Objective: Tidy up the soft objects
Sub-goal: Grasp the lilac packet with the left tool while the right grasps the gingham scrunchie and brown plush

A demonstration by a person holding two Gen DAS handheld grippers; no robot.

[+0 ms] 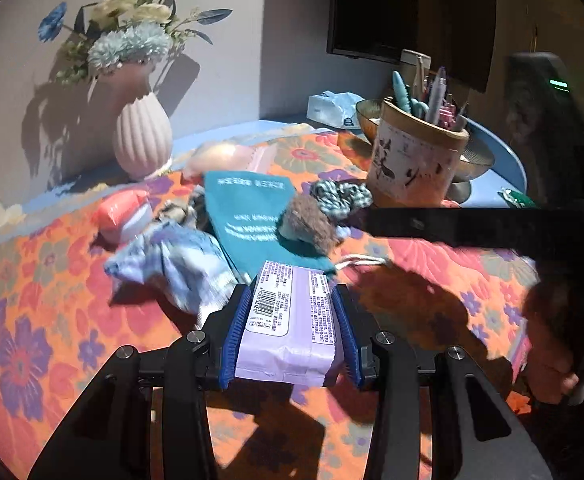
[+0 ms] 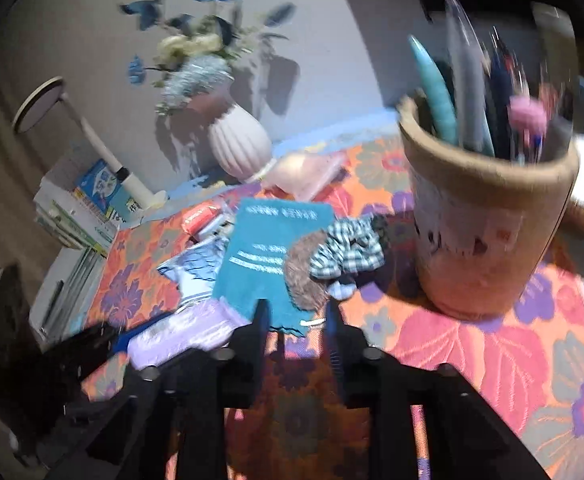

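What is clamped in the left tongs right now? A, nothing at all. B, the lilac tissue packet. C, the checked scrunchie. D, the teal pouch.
B: the left tongs have both blue pads pressed against the sides of the lilac tissue packet, while the teal pouch and checked scrunchie lie on the floral cloth beyond.

Ahead of me a ribbed pink vase [image 1: 143, 136] of blue and white flowers [image 1: 132, 36] stands against the wall. Right of the vase sits a pen cup [image 1: 415, 160], a glass bowl [image 1: 475, 160] just behind it. A dark screen [image 1: 411, 12] hangs above the cup.
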